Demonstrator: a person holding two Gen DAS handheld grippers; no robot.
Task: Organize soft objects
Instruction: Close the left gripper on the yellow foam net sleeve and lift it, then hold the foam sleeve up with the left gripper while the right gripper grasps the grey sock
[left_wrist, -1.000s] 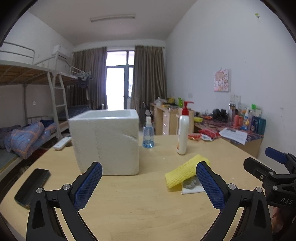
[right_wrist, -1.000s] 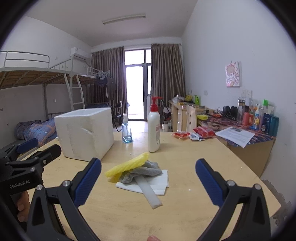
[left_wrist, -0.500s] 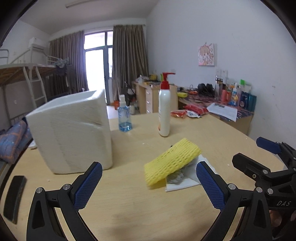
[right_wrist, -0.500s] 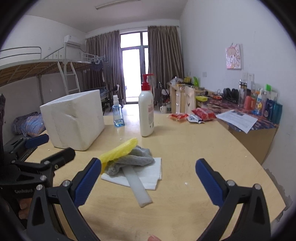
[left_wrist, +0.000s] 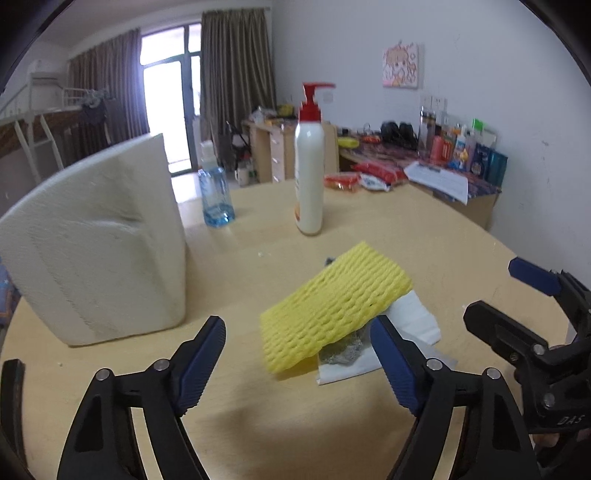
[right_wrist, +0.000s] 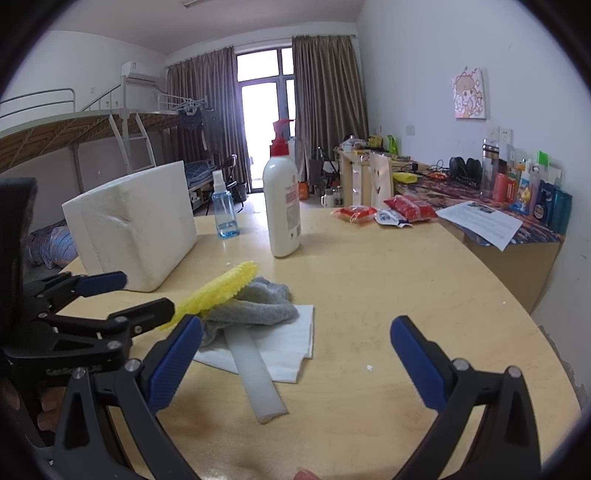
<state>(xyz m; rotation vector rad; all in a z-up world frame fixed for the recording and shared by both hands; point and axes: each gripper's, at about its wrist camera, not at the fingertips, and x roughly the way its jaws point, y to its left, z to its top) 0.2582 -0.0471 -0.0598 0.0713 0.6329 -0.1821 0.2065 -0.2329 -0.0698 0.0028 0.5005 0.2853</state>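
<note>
Left wrist view: the left gripper (left_wrist: 297, 365) hovers low over the wooden table (left_wrist: 424, 240) with its blue-padded fingers (left_wrist: 201, 360) spread wide and nothing between them. Just beyond the fingertips lies a small heap of soft things: a yellow foam net (left_wrist: 332, 304) tilted up on its far right end, leaning over a crumpled grey cloth (left_wrist: 341, 349) that lies on a white paper napkin (left_wrist: 410, 321). To the left stands a white foam box (left_wrist: 99, 251), close to the heap but apart from it. Farther back are a blue spray bottle (left_wrist: 216, 195) and a white pump bottle (left_wrist: 309, 173) with a red top. The right gripper (left_wrist: 509, 295) enters from the right edge, its two fingers parted.

Right wrist view: the right gripper (right_wrist: 295, 363) is also held above the table (right_wrist: 406, 280), fingers (right_wrist: 415, 362) spread wide and empty. The heap lies ahead, left of centre: the yellow foam net (right_wrist: 218, 291) seen edge-on, resting on the grey cloth (right_wrist: 255, 306), which sits on the napkin (right_wrist: 291, 343). A white foam strip (right_wrist: 255, 373) runs from under the cloth toward the near edge, across the napkin. The left gripper (right_wrist: 122, 295) reaches in from the left, its fingers apart, one tip close beside the yellow net; whether it touches cannot be told. The foam box (right_wrist: 136, 225) stands at far left, the spray bottle (right_wrist: 223, 210) and pump bottle (right_wrist: 282, 199) behind the heap, and red snack packets (right_wrist: 388, 212) farther right.
</note>
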